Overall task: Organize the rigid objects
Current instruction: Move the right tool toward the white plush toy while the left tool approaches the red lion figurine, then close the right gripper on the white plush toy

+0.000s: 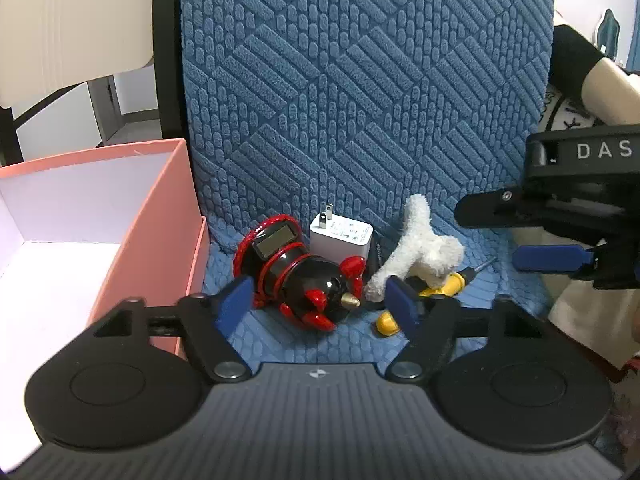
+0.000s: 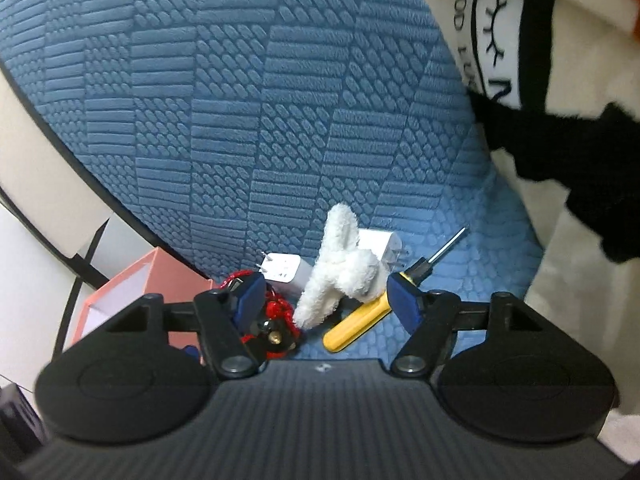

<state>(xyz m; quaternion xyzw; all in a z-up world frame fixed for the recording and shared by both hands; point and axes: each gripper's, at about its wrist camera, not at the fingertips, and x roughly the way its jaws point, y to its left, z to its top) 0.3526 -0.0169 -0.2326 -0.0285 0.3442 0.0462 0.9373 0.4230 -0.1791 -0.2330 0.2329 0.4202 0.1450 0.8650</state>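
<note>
Your left claw (image 1: 320, 300) is half open around the black-and-red toy (image 1: 308, 276), not squeezing. Your right claw (image 2: 326, 294), half open, frames the white fluffy toy (image 2: 340, 268) and holds nothing.

A blue cushion (image 1: 360, 80) with a raised woven pattern carries the things. On its seat are laid a red-and-black toy (image 1: 300, 272), a white charger (image 1: 340, 240), a white plush piece (image 1: 420, 252) (draped over a yellow-handled screwdriver (image 2: 356, 326)) and a pink box (image 1: 160, 216) at the edge.

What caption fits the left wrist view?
Open left gripper over a red-and-black toy, charger and screwdriver, pink box alongside.
</note>
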